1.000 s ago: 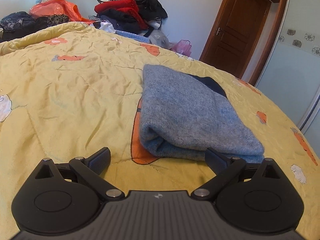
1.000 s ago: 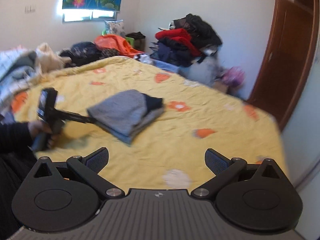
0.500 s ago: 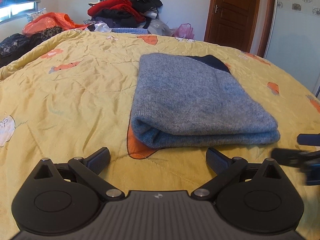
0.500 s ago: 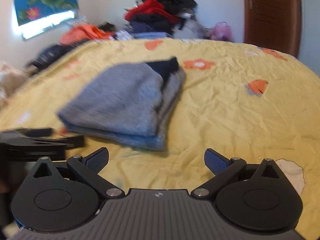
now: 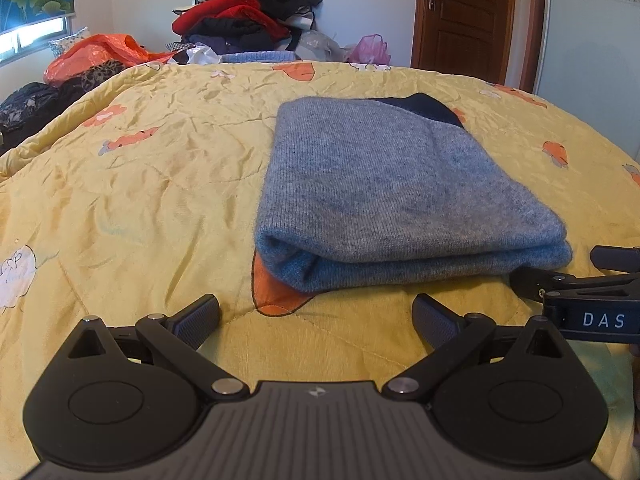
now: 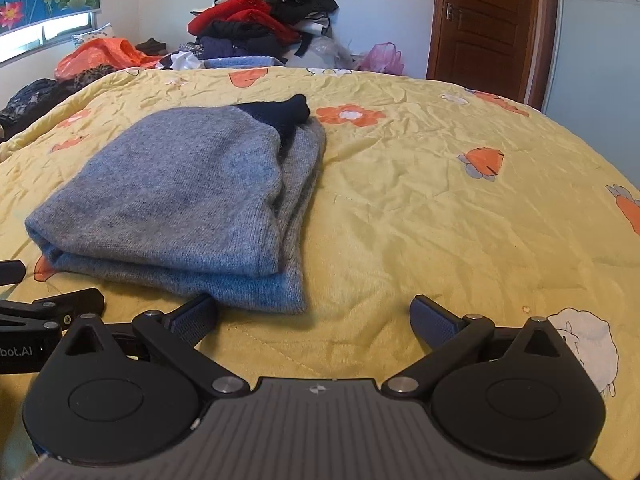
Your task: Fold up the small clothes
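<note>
Sitting wide open and holding nothing, the left gripper (image 5: 316, 314) and right gripper (image 6: 314, 314) have both come in close, side by side, at the near edge of the folded grey sweater (image 5: 392, 196) on the yellow blanket (image 5: 132, 184). Folding looks nearly done.

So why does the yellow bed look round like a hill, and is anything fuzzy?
Left wrist view: the fisheye lens bends the yellow quilt into a dome; the grey sweater is sharp. Right wrist view: same bulge, the door leans, and window daylight glares white.
</note>
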Available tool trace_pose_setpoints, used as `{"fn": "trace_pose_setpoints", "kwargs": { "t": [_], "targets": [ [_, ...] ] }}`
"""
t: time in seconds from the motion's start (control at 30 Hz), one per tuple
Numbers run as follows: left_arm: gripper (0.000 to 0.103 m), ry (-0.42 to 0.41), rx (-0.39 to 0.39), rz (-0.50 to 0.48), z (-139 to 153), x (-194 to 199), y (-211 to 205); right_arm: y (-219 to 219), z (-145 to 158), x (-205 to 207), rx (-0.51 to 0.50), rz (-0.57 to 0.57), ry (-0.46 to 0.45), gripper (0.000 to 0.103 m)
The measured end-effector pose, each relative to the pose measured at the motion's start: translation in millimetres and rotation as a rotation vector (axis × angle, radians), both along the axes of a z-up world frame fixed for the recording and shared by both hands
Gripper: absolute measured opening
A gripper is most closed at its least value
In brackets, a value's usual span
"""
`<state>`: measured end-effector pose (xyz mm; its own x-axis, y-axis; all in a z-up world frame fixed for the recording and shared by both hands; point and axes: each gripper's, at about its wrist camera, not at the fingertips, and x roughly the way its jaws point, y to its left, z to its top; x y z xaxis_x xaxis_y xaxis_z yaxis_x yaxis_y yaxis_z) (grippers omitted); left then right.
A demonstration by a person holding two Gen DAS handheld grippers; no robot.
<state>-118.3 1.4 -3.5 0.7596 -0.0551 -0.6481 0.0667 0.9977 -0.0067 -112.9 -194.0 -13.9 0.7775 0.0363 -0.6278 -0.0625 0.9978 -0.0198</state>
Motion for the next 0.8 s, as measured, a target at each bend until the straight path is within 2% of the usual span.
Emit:
{"fn": "trace_pose_setpoints", "kwargs": {
  "t": [0.8],
  "targets": [
    [0.103, 0.013, 0.005, 0.027, 0.8, 4.8, -2.0, 0.5, 0.1, -0.3, -0.001, 0.000, 0.000, 0.103]
  ]
}}
